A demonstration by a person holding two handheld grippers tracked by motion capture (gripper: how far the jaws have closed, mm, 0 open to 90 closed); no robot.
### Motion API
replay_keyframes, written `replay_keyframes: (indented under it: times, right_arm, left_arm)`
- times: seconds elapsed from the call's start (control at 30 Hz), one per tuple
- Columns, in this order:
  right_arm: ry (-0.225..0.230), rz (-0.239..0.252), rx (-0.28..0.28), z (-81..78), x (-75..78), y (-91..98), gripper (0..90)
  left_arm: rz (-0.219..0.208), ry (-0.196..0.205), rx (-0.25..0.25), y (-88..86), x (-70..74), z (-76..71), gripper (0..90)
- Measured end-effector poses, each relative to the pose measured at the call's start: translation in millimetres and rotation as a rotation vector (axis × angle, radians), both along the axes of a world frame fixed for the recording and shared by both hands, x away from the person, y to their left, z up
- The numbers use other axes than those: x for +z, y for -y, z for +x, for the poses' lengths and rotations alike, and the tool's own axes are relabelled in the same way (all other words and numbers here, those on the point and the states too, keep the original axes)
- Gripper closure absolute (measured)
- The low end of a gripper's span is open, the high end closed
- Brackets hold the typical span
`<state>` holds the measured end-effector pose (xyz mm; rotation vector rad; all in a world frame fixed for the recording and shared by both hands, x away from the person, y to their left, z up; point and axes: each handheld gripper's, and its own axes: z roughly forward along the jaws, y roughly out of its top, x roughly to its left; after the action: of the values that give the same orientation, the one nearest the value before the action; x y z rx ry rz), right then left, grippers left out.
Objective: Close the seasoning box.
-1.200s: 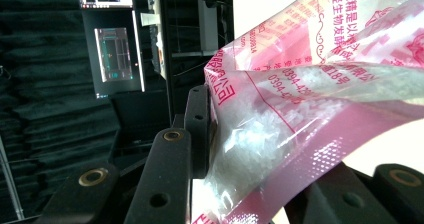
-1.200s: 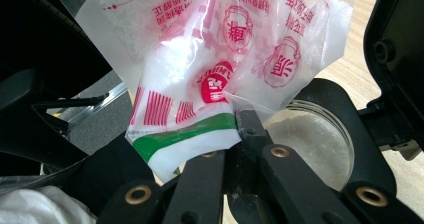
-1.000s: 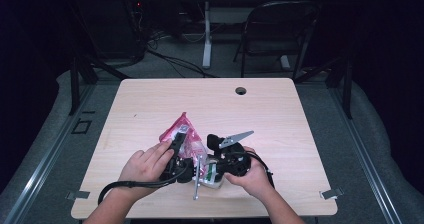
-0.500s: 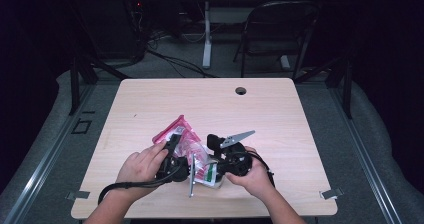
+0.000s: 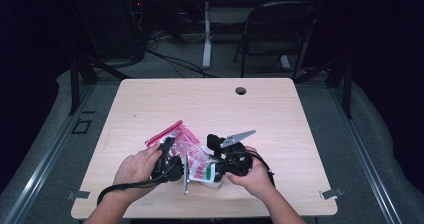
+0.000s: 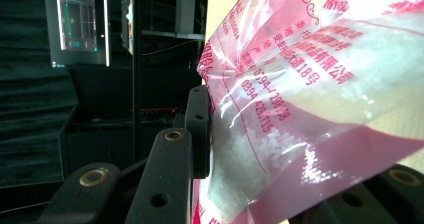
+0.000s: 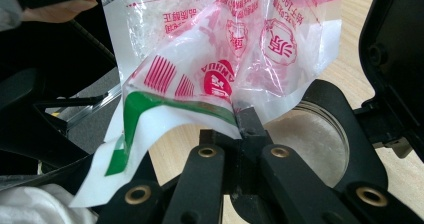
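Note:
A clear plastic bag [image 5: 179,138] with pink and red print and white grains inside is held between both grippers above the near middle of the wooden table [image 5: 210,104]. My left gripper [image 5: 167,149] grips it from the left. In the left gripper view the bag [image 6: 310,94] sits between the jaws and the left pad [image 6: 200,129] presses into it. My right gripper [image 5: 210,170] comes from the right. Its tips [image 7: 241,121] are shut on a folded green-and-white edge of the bag [image 7: 220,59].
A round cable hole [image 5: 241,90] lies near the table's far edge. A black folding chair [image 5: 277,29] stands behind the table. The left gripper's cable [image 5: 125,186] runs along the near edge by the person's left hand [image 5: 135,169].
The left hand has sunk a little and drawn toward the near edge, and the bag now stands lower and flatter. The right hand has stayed put.

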<state>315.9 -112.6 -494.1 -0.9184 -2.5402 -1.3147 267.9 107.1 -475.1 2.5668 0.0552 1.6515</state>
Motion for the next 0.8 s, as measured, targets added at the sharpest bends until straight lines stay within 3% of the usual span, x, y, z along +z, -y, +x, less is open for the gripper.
replay_keyframes:
  times: [0.8]
  right_arm:
    - [0.014, 0.006, -0.005, -1.3, 4.7, 1.5, 90.0]
  left_arm:
    - [-0.039, -0.039, 0.026, -7.2, -11.6, 2.9, 74.3]
